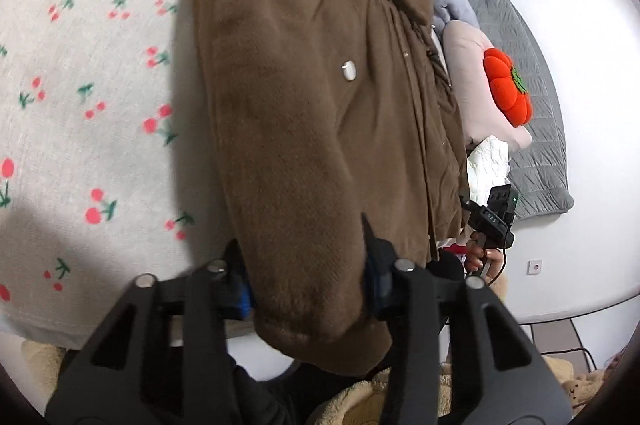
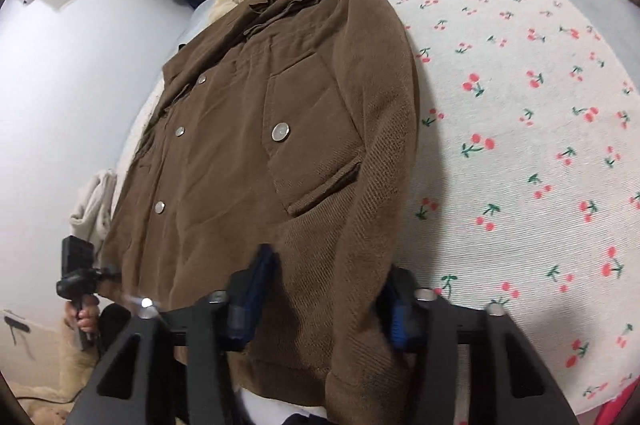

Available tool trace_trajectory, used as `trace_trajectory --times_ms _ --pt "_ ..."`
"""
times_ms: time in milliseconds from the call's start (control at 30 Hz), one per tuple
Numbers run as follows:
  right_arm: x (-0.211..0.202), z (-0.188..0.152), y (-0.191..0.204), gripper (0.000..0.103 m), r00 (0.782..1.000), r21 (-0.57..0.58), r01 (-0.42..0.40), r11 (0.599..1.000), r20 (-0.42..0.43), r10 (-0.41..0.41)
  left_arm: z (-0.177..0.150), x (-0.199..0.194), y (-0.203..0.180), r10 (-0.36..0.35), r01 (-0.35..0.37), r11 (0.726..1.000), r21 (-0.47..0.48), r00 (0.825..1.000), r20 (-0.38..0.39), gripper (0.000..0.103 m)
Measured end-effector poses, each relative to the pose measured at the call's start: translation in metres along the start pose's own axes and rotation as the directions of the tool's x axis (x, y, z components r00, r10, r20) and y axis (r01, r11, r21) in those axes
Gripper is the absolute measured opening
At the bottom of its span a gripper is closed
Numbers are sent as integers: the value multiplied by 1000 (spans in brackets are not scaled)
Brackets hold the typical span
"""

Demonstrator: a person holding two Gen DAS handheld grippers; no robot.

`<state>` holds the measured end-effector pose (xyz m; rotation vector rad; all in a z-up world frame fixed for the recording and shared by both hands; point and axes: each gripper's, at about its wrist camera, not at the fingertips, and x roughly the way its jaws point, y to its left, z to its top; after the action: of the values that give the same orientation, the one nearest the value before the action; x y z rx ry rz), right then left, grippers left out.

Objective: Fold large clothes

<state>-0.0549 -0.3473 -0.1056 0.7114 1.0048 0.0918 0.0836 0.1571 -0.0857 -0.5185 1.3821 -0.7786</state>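
Both the left gripper (image 1: 306,289) and the right gripper (image 2: 326,299) reach forward, jaws spread either side of the brown corduroy snap-button jacket's (image 2: 256,129) sleeve cuffs on the cherry-print bedspread (image 2: 520,105).

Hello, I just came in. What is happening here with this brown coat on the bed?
A person holding a gripper in each hand is folding a brown coat that lies front up on a cherry-print bedsheet. The left gripper has its jaws open around the cuff end of one sleeve. The right gripper has its jaws open around the lower end of a sleeve near the hem. Neither has closed yet, and no fold shows so far.
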Motion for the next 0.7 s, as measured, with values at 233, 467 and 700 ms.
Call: trace_trajectory --times_ms 233,467,700 --pt "-23 8 12 14 983 0 -152 988 104 151 2 -20 -32 -29 20 997 68 991 129 23" --pt "-65 36 60 13 935 -126 -194 973 276 222 30 -66 -75 -74 28 987 156 952 298 19" --pt "-89 95 100 13 890 -200 -166 966 391 234 91 -97 -131 -59 -60 967 249 895 442 18"
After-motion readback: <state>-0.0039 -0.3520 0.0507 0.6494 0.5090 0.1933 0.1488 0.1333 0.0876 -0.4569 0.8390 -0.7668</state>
